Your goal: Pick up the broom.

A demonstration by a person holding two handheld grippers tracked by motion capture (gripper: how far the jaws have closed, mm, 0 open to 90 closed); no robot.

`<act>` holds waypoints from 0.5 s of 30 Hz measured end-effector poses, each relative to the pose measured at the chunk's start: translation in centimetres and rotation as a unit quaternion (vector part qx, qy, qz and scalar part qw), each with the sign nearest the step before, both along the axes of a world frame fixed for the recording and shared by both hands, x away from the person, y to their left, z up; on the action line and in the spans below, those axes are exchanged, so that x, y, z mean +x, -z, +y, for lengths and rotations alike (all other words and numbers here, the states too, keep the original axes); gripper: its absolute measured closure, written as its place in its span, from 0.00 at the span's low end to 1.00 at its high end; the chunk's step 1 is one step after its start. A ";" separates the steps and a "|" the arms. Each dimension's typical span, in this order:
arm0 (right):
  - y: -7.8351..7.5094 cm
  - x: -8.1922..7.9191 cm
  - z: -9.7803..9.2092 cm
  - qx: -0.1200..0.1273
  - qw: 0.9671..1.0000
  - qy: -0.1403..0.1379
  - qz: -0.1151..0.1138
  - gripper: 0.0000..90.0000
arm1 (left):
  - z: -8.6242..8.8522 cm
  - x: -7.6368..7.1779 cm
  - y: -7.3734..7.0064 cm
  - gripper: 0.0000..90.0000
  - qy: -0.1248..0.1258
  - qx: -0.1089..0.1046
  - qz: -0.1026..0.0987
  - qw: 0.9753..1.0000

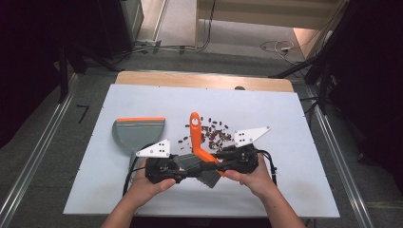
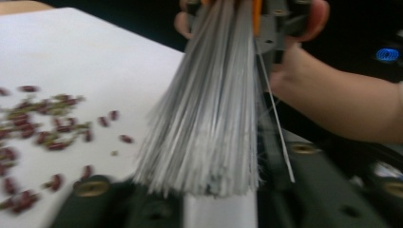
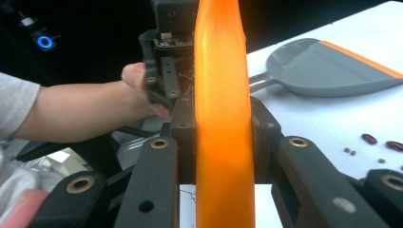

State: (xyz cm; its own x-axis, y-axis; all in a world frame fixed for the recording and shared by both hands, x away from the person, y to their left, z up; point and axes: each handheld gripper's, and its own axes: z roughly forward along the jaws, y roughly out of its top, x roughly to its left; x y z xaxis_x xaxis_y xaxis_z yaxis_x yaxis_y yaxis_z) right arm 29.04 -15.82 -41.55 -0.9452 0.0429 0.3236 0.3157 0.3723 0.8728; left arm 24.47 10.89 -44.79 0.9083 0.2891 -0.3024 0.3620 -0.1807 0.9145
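Note:
A hand brush with an orange handle [image 1: 196, 133] and grey bristles [image 1: 202, 172] is held just above the white table's near middle. My right gripper [image 1: 221, 159] is shut on the handle [image 3: 222, 118], its jaws pressed against both sides. My left gripper [image 1: 187, 166] comes in from the left. It is shut on the bristles [image 2: 209, 118], whose tips lie between its jaws [image 2: 219, 199]. Several dark red beans [image 1: 214, 133] lie scattered right of the handle, and they also show as beans [image 2: 43, 133] and beans [image 3: 380, 142] in the gripper views.
A grey dustpan [image 1: 140, 133] with an orange lip lies flat on the table's [image 1: 285, 118] left half, seen again as the dustpan [image 3: 328, 69] in the right gripper view. Black cables trail from both grippers toward the near edge. Dark floor and metal rails surround the table.

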 end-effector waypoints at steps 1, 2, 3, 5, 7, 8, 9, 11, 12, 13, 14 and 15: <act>0.0 0.0 0.0 -0.002 1.000 0.006 -0.002 0.76 | 0.2 0.0 -0.1 0.60 -0.009 0.002 -0.001 1.000; -0.1 0.1 0.0 -0.002 1.000 0.014 -0.003 0.77 | 0.7 -0.1 -0.3 0.54 -0.028 -0.002 -0.001 1.000; -0.1 0.2 -0.1 -0.002 1.000 0.021 0.000 0.77 | 1.0 -0.1 -0.4 0.49 -0.036 -0.006 -0.001 0.999; -0.2 0.4 -0.3 -0.002 0.999 0.036 -0.006 0.77 | 1.3 -0.1 -0.4 0.41 -0.046 -0.006 -0.002 0.999; -0.2 0.5 -0.6 -0.007 0.999 0.050 -0.007 0.77 | 1.8 0.0 -0.5 0.32 -0.068 -0.002 -0.005 0.998; -0.2 0.5 -0.7 -0.011 0.998 0.060 -0.011 0.77 | 2.1 0.0 -0.5 0.28 -0.092 0.002 -0.004 0.996; -0.2 0.6 -0.9 -0.014 0.997 0.074 -0.012 0.77 | 2.2 0.0 -0.5 0.22 -0.104 0.006 -0.004 0.995; -0.1 0.8 -1.2 -0.016 0.995 0.099 -0.012 0.77 | 2.4 0.0 -0.5 0.12 -0.110 0.010 -0.006 0.994; -0.1 1.0 -1.4 -0.017 0.994 0.108 -0.012 0.77 | 2.6 0.0 -0.4 0.09 -0.120 0.010 -0.005 0.993; 0.0 1.1 -1.6 -0.020 0.992 0.120 -0.016 0.77 | 2.6 0.0 -0.4 0.07 -0.120 0.010 -0.005 0.993; 0.0 1.1 -1.6 -0.020 0.992 0.120 -0.016 0.77 | 2.8 0.0 -0.3 0.07 -0.124 0.012 -0.006 0.992; 0.0 1.2 -1.8 -0.030 0.990 0.134 -0.020 0.77 | 3.1 0.1 -0.2 0.02 -0.133 0.011 -0.007 0.991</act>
State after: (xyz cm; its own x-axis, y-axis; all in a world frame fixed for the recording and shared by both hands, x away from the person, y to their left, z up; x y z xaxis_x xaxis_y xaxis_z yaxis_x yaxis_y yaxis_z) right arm 30.25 -17.63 -41.60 -0.9090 0.3121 0.2762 0.3765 0.3307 0.8654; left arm 24.55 13.95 -44.55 0.8026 0.5256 -0.2820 0.3873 -0.0997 0.9165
